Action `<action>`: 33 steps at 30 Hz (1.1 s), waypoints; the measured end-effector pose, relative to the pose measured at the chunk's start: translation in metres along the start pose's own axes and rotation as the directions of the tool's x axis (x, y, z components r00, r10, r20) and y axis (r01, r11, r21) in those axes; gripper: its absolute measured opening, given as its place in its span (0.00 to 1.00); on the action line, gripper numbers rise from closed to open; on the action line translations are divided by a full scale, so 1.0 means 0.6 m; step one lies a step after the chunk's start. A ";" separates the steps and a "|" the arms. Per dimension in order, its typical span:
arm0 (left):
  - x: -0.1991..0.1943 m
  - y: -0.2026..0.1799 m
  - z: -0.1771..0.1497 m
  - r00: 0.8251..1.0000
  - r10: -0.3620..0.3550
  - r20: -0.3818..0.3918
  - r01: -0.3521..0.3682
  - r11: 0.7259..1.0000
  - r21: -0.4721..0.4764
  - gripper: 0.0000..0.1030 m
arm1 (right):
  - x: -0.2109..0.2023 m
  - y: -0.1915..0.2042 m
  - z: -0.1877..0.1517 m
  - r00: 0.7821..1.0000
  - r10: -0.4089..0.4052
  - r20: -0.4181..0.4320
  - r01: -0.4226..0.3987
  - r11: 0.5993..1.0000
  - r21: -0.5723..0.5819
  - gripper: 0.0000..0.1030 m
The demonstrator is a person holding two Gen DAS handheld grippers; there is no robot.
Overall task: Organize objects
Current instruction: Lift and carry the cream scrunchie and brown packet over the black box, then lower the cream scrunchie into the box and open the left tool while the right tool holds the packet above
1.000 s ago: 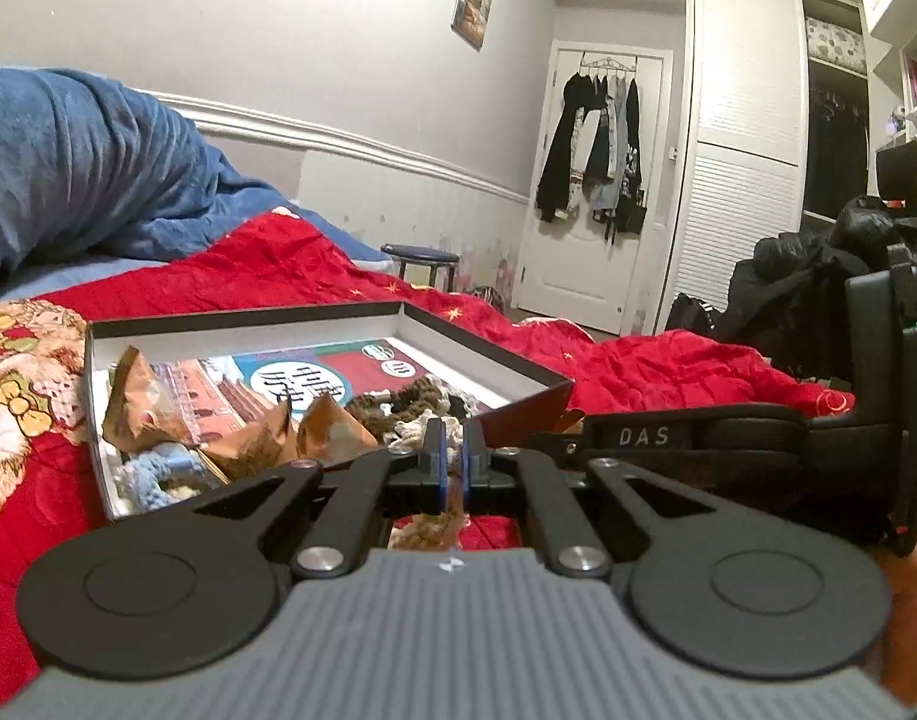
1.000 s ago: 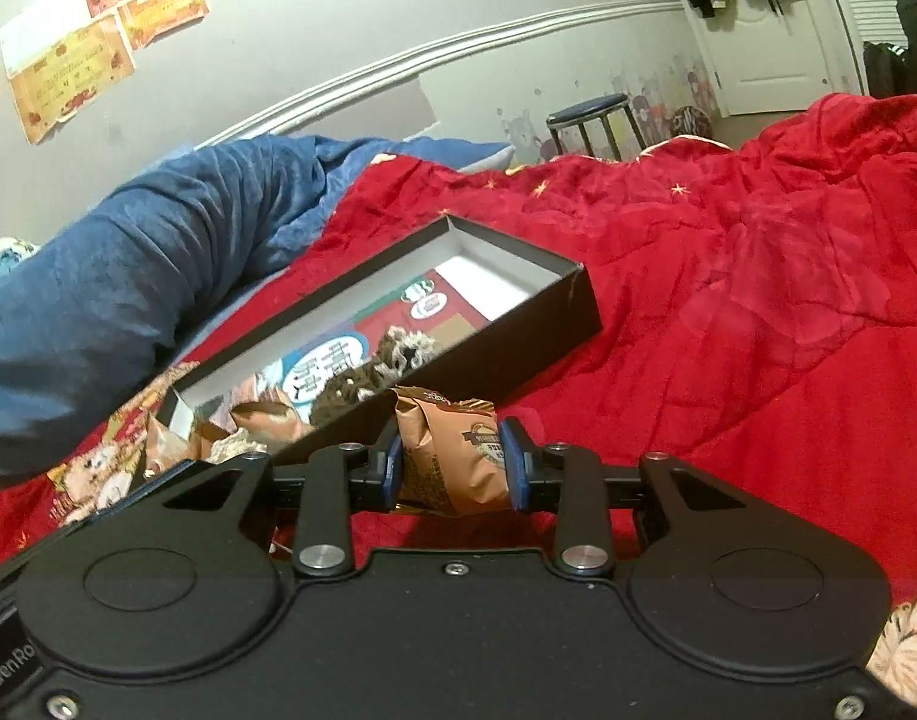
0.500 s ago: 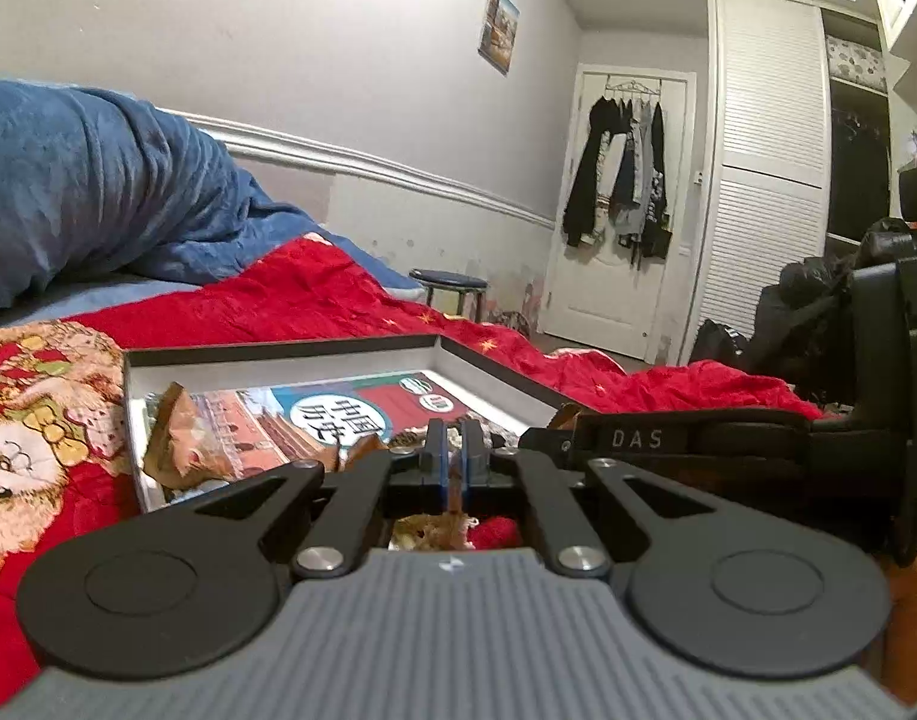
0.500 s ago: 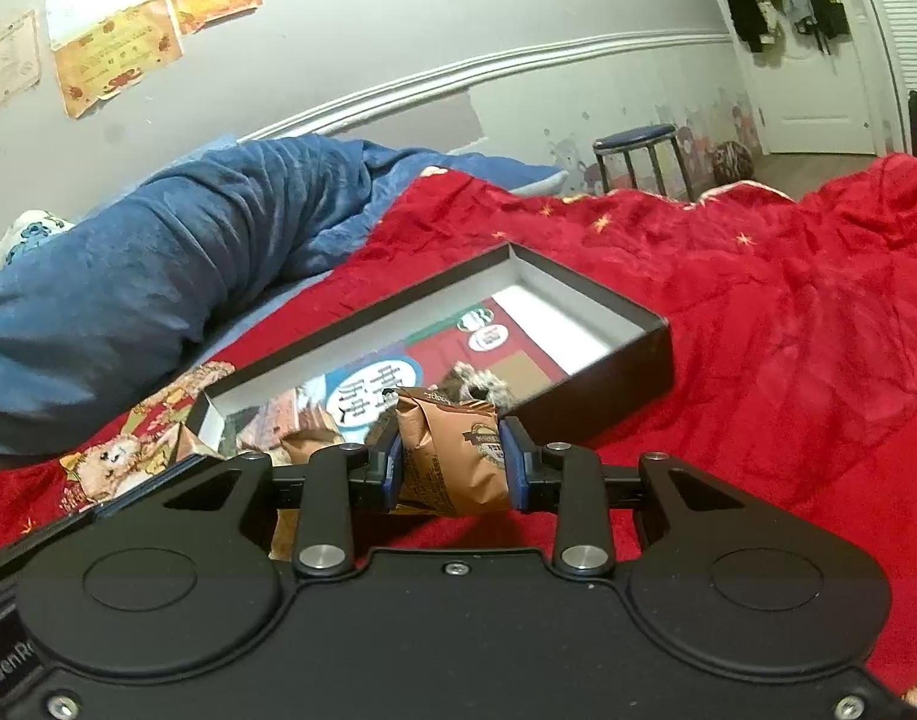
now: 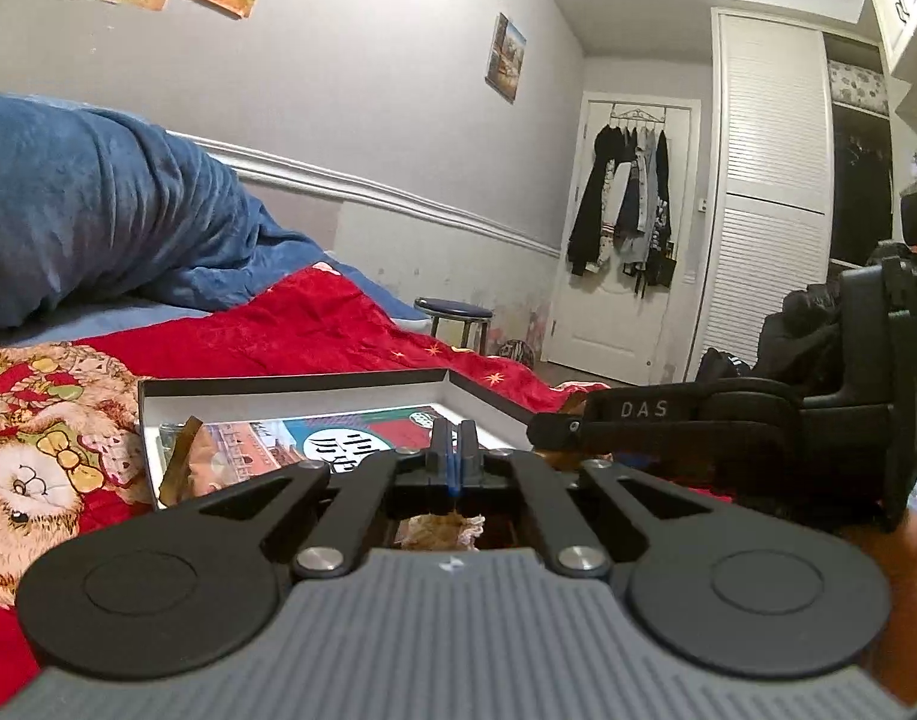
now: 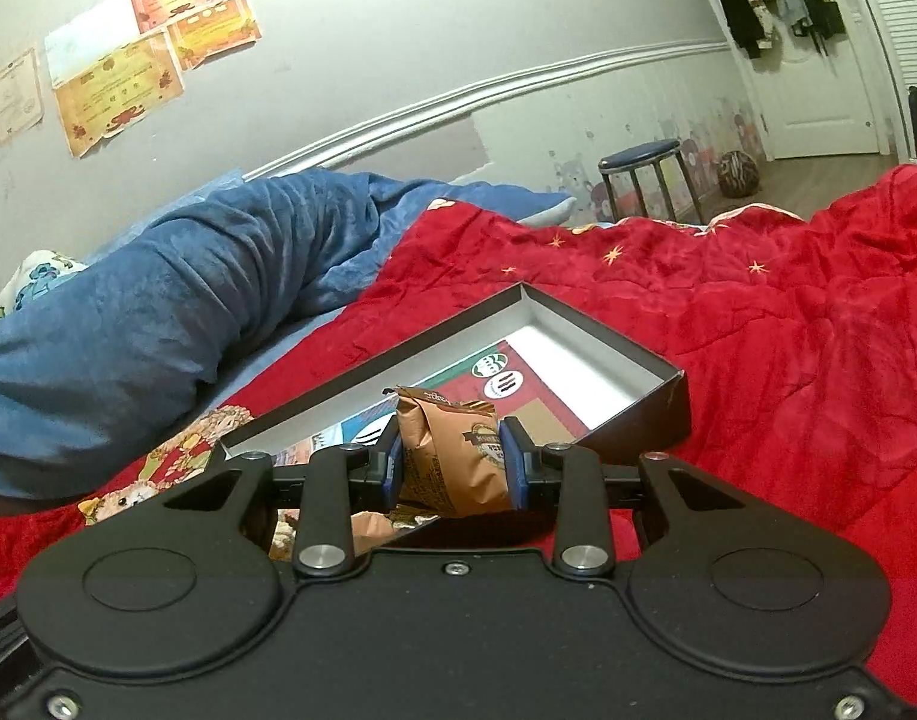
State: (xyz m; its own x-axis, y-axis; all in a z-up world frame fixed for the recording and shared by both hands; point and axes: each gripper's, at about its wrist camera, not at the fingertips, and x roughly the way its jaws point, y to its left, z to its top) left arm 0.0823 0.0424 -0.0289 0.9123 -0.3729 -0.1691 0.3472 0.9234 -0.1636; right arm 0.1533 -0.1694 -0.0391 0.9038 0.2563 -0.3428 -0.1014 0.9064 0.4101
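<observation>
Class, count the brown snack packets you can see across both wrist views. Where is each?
3: one brown snack packet in the right gripper; one in the box, left end; one beneath the right gripper. Others may be hidden.

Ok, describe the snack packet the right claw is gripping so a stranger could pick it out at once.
Start at the red quilt on the bed, then find the shallow black box lying open on it. Just in front of that box, the right claw pinches a tan-brown foil snack packet upright. Other brown packets lie loose in the box; this one alone is held up.

Home bedroom: red quilt (image 6: 788, 312), hung clothes (image 5: 623, 204), closet doors (image 5: 770, 192).
</observation>
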 end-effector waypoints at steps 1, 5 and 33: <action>0.000 0.001 0.000 1.000 0.000 0.001 0.000 1.000 -0.002 0.02 | 0.000 -0.001 -0.001 1.000 -0.005 0.001 0.005 1.000 0.000 0.31; 0.000 0.004 0.001 1.000 -0.001 0.014 0.001 1.000 -0.004 0.02 | -0.002 -0.002 -0.004 1.000 -0.002 0.001 0.002 1.000 -0.001 0.31; -0.014 -0.013 -0.001 0.997 0.045 -0.058 -0.050 0.995 -0.087 0.35 | -0.029 -0.035 -0.008 1.000 0.016 -0.008 -0.016 0.998 0.057 0.31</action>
State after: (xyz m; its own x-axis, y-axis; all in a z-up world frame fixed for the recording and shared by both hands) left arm 0.0717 0.0385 -0.0265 0.9129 -0.3353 -0.2328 0.2807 0.9297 -0.2384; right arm 0.1378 -0.1914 -0.0461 0.8986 0.2736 -0.3429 -0.0919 0.8817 0.4627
